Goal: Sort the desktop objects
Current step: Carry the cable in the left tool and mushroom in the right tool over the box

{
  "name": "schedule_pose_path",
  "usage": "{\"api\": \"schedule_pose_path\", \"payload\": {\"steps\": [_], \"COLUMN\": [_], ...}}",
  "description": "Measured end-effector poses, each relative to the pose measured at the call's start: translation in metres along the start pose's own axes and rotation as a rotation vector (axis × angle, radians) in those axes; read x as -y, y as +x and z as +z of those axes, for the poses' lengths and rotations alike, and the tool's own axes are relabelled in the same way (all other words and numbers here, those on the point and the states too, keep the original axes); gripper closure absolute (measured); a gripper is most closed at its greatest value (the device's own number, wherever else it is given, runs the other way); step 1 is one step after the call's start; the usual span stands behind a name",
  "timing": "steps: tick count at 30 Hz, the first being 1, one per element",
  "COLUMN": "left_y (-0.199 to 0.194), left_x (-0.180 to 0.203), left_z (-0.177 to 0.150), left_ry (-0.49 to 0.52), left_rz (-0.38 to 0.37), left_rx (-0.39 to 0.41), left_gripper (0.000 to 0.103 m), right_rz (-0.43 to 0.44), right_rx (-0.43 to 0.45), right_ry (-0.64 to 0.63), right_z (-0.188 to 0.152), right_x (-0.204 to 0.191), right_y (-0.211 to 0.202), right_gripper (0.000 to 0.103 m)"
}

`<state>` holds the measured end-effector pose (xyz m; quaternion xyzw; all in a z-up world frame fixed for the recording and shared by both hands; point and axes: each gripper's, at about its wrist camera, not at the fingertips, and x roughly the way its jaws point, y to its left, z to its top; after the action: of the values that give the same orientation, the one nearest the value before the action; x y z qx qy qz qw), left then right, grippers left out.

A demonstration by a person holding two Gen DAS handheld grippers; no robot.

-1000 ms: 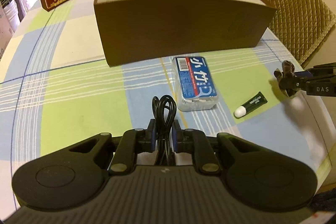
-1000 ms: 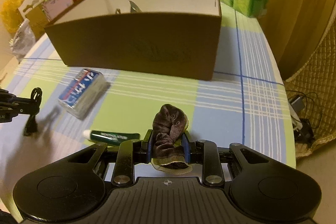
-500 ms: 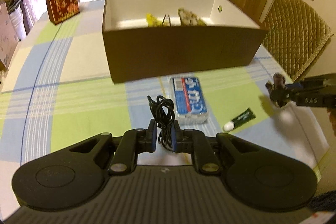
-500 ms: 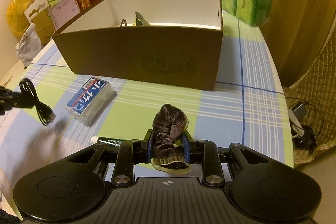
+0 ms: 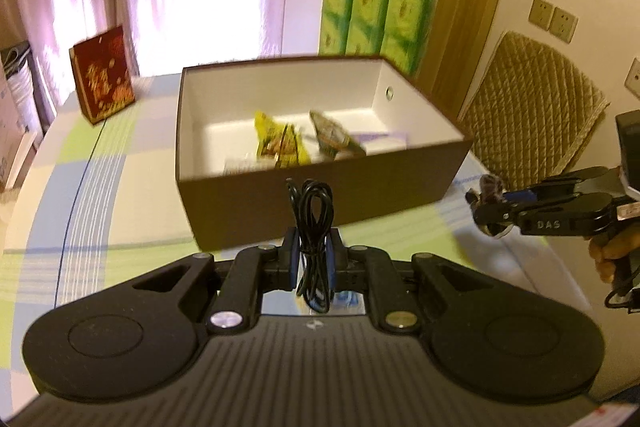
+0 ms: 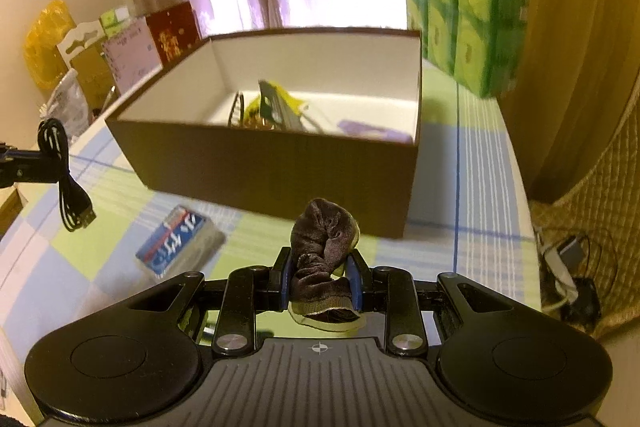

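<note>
My left gripper (image 5: 313, 259) is shut on a coiled black cable (image 5: 314, 223), held in the air just in front of the brown open box (image 5: 320, 199). My right gripper (image 6: 322, 281) is shut on a dark brown sock (image 6: 322, 247), also lifted, near the box's front right corner (image 6: 396, 187). Inside the box lie a yellow snack packet (image 5: 278, 141), a second packet (image 5: 332, 139) and a purple item (image 6: 376, 131). A blue-labelled clear pack (image 6: 180, 241) rests on the checked tablecloth left of the sock. In the right wrist view the cable (image 6: 62, 175) hangs at far left.
A red gift box (image 5: 103, 75) stands at the table's back left. Green tissue packs (image 6: 464, 11) are stacked behind the box on the right. A quilted chair (image 5: 532, 115) sits beyond the right edge. Bags and cartons (image 6: 80, 67) crowd the far left.
Both grippers have risen and moved toward the box, so its contents now show. The cable and the sock are carried higher; the green tube has dropped out of view.
</note>
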<state>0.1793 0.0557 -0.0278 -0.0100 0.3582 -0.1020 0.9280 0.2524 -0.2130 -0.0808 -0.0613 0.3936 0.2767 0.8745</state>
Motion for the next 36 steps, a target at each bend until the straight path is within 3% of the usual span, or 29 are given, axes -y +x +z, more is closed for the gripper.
{"api": "schedule_pose_path", "payload": {"steps": [19,27,36], "left_y": [0.019,0.064,0.131], "left_x": [-0.013,-0.033,-0.060], "left_z": [0.087,0.116,0.124], "left_ry": [0.082,0.098,0.071], "left_rz": [-0.026,0.000,0.037], "left_rx": [0.121,0.079,-0.013], "left_gripper": [0.093,0.093,0.093], "right_rz": [0.066,0.078,0.062], "right_rx": [0.124,0.103,0.001], "right_ry": [-0.046,-0.057,-0.042], "right_z": [0.091,0.130,0.155], "right_x": [0.007,0.010,0.024], "right_y": [0.007,0.046,0.109], "right_gripper": [0.078,0.078,0.078]}}
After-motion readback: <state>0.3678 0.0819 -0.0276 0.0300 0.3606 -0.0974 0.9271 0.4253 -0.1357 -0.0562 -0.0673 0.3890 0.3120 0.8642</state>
